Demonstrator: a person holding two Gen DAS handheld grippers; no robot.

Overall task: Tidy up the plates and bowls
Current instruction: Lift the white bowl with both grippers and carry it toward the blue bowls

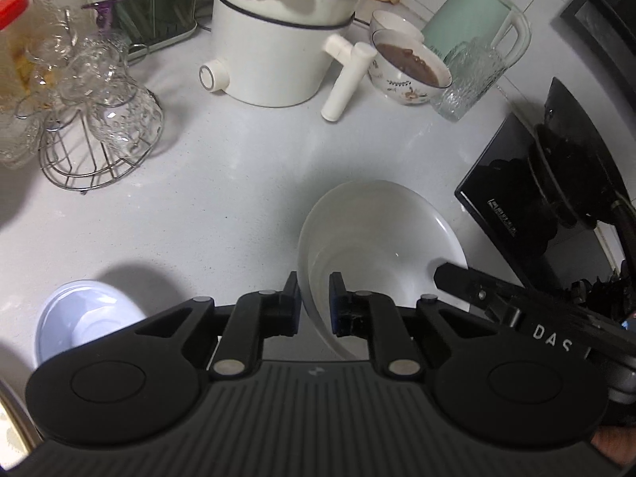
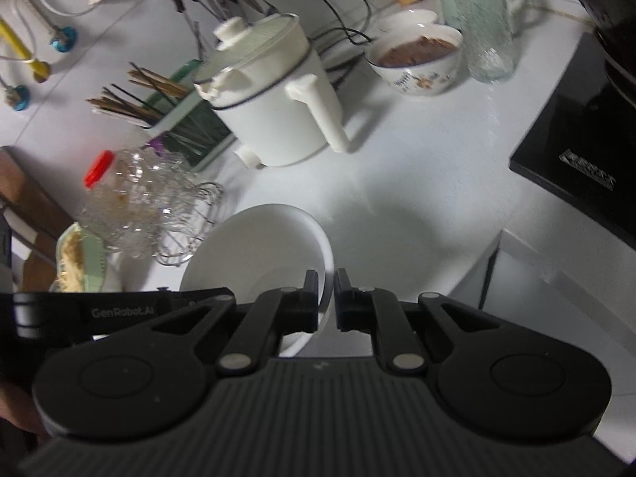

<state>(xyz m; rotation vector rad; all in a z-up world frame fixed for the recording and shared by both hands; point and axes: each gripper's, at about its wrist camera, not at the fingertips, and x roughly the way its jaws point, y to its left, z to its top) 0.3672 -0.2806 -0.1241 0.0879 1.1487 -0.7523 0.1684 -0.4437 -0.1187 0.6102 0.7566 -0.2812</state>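
Note:
A plain white bowl (image 1: 377, 238) hangs between both grippers, a little above the white counter (image 1: 222, 206). My left gripper (image 1: 314, 282) is shut on the bowl's near left rim, one finger inside and one outside. My right gripper (image 1: 439, 272) reaches in from the right and pinches the opposite rim. In the right wrist view the same bowl (image 2: 254, 250) sits left of centre, and my right gripper (image 2: 326, 278) is shut on its right rim. A pale blue bowl (image 1: 87, 318) rests on the counter at the lower left.
A white electric pot (image 1: 278, 51), a patterned bowl of brown food (image 1: 409, 67), a glass mug (image 1: 465, 79) and a mint kettle (image 1: 477, 12) line the back. Glass cups on a wire rack (image 1: 99, 127) stand left; a black cooktop (image 1: 512, 198) lies right.

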